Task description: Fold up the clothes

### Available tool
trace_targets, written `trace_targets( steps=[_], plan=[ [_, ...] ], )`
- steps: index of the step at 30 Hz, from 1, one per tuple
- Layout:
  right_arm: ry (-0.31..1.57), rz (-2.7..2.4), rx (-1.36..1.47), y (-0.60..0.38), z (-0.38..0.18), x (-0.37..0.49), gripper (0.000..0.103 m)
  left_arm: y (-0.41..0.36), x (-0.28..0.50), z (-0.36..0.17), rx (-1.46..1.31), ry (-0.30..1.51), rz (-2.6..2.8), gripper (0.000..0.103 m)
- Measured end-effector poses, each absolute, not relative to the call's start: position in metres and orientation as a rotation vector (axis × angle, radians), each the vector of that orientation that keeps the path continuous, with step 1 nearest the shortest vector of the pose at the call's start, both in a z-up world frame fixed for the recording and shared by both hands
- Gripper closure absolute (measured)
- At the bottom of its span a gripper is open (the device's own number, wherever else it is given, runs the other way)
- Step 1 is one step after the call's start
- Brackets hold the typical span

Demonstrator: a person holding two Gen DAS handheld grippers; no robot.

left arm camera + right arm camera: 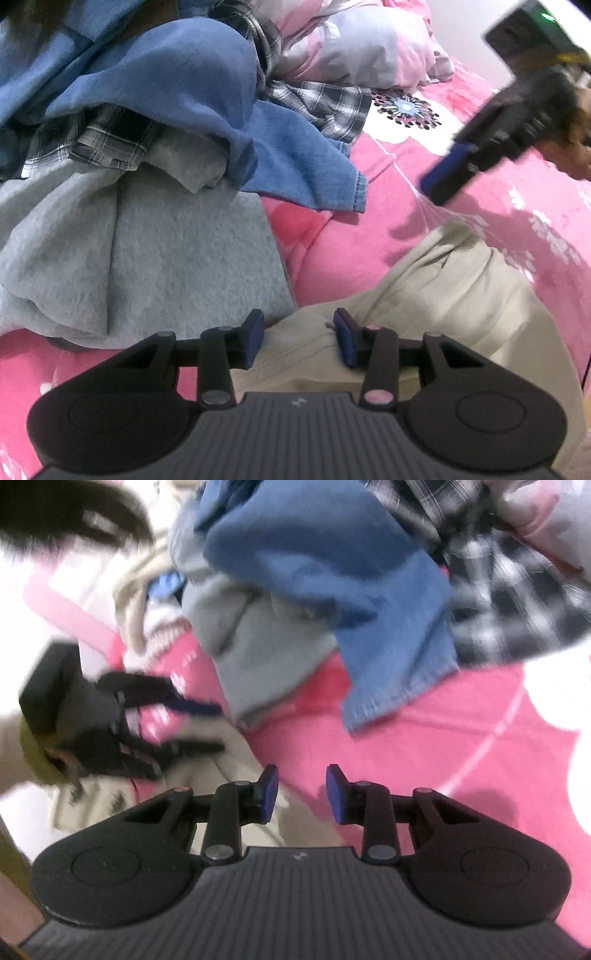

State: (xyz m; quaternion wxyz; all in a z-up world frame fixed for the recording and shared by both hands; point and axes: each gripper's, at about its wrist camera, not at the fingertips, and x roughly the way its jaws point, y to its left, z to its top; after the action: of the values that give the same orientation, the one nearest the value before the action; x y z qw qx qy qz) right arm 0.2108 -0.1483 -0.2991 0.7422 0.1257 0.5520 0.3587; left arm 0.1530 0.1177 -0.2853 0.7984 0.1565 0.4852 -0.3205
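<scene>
Left claw (299,341) hung released right over the near end of the crumpled beige cotton garment (436,288), which ran away ahead and to its right across the pink floral bed cover (332,243). Right claw (301,794), also released and empty, sat over bare cover with that garment off to its left, so the left was nearer.

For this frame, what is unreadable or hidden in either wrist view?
- Right wrist view: motion blur smears the black-and-white plaid shirt and the left gripper.
- Left wrist view: the grey knit garment runs under the blue denim garment; its shape is hidden.
- Beige cotton garment: cut off by the gripper body.
</scene>
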Motion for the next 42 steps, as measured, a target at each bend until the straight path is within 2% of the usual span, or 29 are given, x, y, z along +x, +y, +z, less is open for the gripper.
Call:
trace_targets(
  steps=[3,7,11,17,19,22,26,30,32,33,34,42],
  plan=[
    [1.266,0.794,0.324,-0.134,-0.314,0.23,0.075,0.119,0.153,-0.285,0.338,1.033,-0.697,0.059],
    [1.462,0.847,0.369,-0.116,-0.342,0.236,0.085,0.122,0.156,-0.282,0.306,1.042,-0.686,0.054],
    [1.433,0.974,0.363,-0.115,-0.324,0.215,0.086,0.132,0.166,-0.279,0.2,1.061,-0.703,0.049],
    [1.53,1.003,0.396,-0.11,-0.34,0.226,0.083,0.135,0.176,-0.288,0.184,1.135,-0.787,0.047],
    [1.572,1.032,0.432,-0.11,-0.347,0.238,0.083,0.139,0.178,-0.29,0.164,1.152,-0.812,0.049],
    [1.622,1.061,0.521,-0.116,-0.357,0.254,0.075,0.143,0.18,-0.292,0.154,1.166,-0.84,0.056],
    [1.661,1.103,0.544,-0.115,-0.364,0.261,0.072,0.14,0.175,-0.291,0.199,1.135,-0.852,0.064],
    [1.709,1.126,0.545,-0.106,-0.379,0.257,0.074,0.139,0.17,-0.289,0.23,1.106,-0.85,0.068],
    [1.657,1.146,0.53,-0.105,-0.375,0.256,0.094,0.14,0.17,-0.288,0.22,1.105,-0.848,0.068],
    [1.627,1.152,0.503,-0.104,-0.369,0.256,0.096,0.142,0.171,-0.287,0.21,1.106,-0.849,0.067],
    [1.581,1.151,0.438,-0.102,-0.36,0.256,0.103,0.143,0.173,-0.286,0.196,1.109,-0.85,0.067],
    [1.141,1.238,-0.333,-0.053,-0.314,0.19,0.103,0.142,0.178,-0.292,0.193,1.138,-0.83,0.065]
  ],
)
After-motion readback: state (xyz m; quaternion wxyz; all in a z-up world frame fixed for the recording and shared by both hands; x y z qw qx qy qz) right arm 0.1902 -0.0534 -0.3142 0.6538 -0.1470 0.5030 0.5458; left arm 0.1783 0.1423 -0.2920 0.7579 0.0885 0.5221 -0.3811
